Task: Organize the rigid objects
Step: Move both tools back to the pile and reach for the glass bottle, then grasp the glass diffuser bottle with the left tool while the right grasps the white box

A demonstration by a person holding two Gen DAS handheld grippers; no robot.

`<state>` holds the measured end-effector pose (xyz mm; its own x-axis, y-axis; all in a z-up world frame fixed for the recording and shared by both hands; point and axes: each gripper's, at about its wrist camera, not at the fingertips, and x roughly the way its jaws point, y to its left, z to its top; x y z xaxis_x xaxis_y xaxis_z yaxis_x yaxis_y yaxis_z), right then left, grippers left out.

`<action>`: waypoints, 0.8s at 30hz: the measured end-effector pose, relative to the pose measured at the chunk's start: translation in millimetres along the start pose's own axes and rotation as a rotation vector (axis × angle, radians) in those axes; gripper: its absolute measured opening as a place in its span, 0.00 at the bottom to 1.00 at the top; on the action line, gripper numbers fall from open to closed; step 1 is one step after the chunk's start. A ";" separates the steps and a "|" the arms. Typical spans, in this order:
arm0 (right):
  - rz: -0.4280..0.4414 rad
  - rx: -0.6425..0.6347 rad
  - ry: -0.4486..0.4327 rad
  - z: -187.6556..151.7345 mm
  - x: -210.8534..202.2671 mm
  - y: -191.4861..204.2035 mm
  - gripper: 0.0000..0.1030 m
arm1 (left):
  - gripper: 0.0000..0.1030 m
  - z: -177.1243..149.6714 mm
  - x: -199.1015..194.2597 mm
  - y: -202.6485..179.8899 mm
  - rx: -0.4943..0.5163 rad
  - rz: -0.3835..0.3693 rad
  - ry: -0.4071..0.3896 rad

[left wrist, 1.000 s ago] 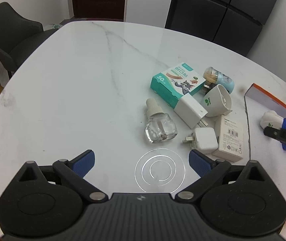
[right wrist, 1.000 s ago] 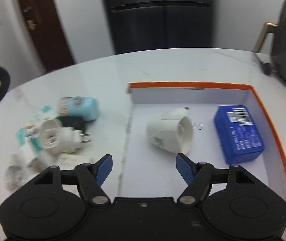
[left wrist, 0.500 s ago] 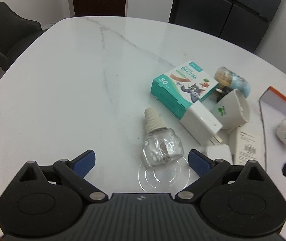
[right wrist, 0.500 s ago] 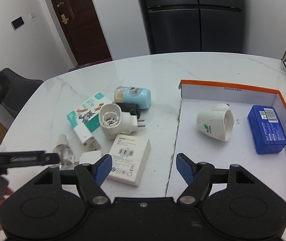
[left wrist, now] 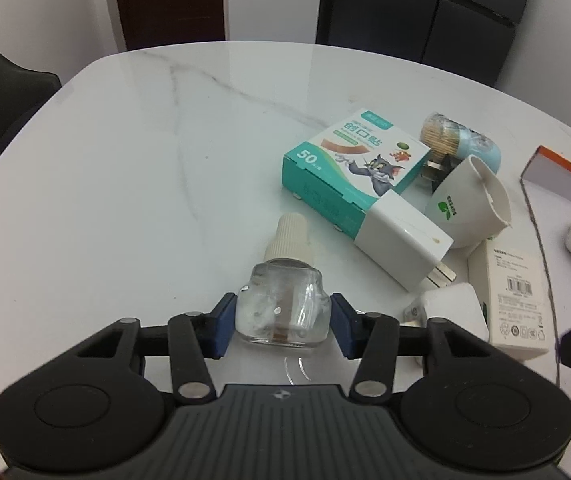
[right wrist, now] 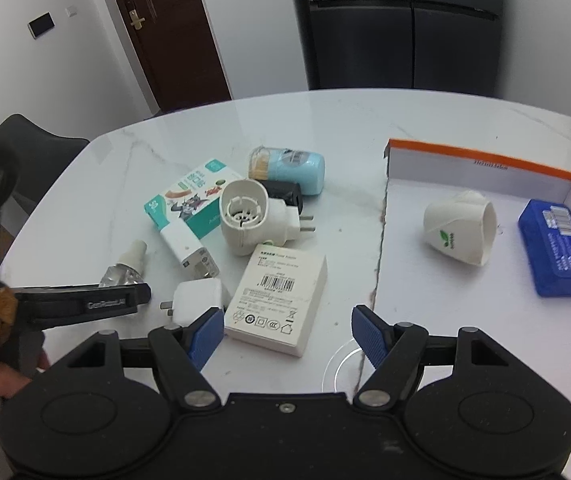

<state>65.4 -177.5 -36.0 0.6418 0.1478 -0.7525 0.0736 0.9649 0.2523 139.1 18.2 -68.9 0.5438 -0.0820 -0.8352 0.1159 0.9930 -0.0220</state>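
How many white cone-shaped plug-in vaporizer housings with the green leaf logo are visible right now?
2. One vaporizer housing lies on its side inside the orange-rimmed box; the other vaporizer housing lies in the clutter on the table, beside the teal bandage box.

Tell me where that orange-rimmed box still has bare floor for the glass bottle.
The box is bare along its near half, in front of the white cup-shaped plug and the blue case, and beside its left wall. The back right, between those two, is tight. The left tongs grip the glass bottle; outside, the pile is crowded.
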 end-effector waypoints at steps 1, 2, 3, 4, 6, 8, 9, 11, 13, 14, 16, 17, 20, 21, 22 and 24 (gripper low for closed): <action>0.000 0.004 0.007 -0.4 3.3 1.8 0.82 | 0.48 -0.9 -1.4 2.3 -0.002 -0.001 0.004; -0.003 0.006 0.014 -0.5 6.6 3.8 0.82 | 0.48 -2.2 -4.2 5.0 -0.006 -0.002 0.002; -0.005 0.006 0.017 -0.4 9.5 6.3 0.82 | 0.48 -2.9 -7.3 7.1 -0.010 -0.004 -0.003; -0.006 0.004 0.017 0.2 12.3 8.9 0.82 | 0.48 -5.0 -12.0 9.9 -0.013 -0.008 -0.008; -0.028 -0.004 0.024 0.1 20.7 15.2 0.82 | 0.48 -7.0 -20.6 14.2 -0.018 -0.017 -0.018; -0.074 0.004 0.034 1.5 30.7 18.9 0.82 | 0.48 -8.7 -28.9 17.4 -0.022 -0.021 -0.027; -0.084 0.018 0.038 2.4 35.3 18.7 0.82 | 0.48 -9.5 -32.9 19.3 -0.026 -0.023 -0.031; -0.102 0.050 0.068 4.2 46.9 17.1 0.82 | 0.48 -11.6 -39.9 21.9 -0.032 -0.033 -0.034; -0.098 0.067 0.089 5.3 57.9 16.3 0.84 | 0.48 -13.6 -45.9 23.4 -0.033 -0.042 -0.035; -0.095 0.071 0.091 5.7 60.8 17.2 0.87 | 0.48 -14.5 -48.9 24.1 -0.035 -0.047 -0.038; -0.097 0.050 0.106 9.3 67.5 22.4 0.88 | 0.48 -14.8 -52.7 23.8 -0.039 -0.051 -0.046; -0.115 0.032 0.127 11.0 72.9 26.8 0.88 | 0.48 -14.9 -54.1 24.0 -0.041 -0.057 -0.044; -0.158 0.014 0.142 10.2 80.6 29.5 0.78 | 0.48 -15.1 -58.2 23.1 -0.039 -0.071 -0.050; -0.160 0.009 0.125 10.2 78.6 29.9 0.66 | 0.48 -15.0 -59.3 22.6 -0.037 -0.074 -0.053; -0.154 0.004 0.115 10.9 75.9 29.8 0.32 | 0.48 -14.9 -59.7 22.0 -0.037 -0.079 -0.055; -0.155 0.005 0.115 12.3 70.6 28.5 0.31 | 0.48 -14.6 -61.3 20.8 -0.035 -0.086 -0.063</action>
<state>122.2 -142.2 -74.5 0.5306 0.0220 -0.8473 0.1684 0.9770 0.1308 96.1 45.1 -26.2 0.5847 -0.1710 -0.7930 0.1361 0.9844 -0.1119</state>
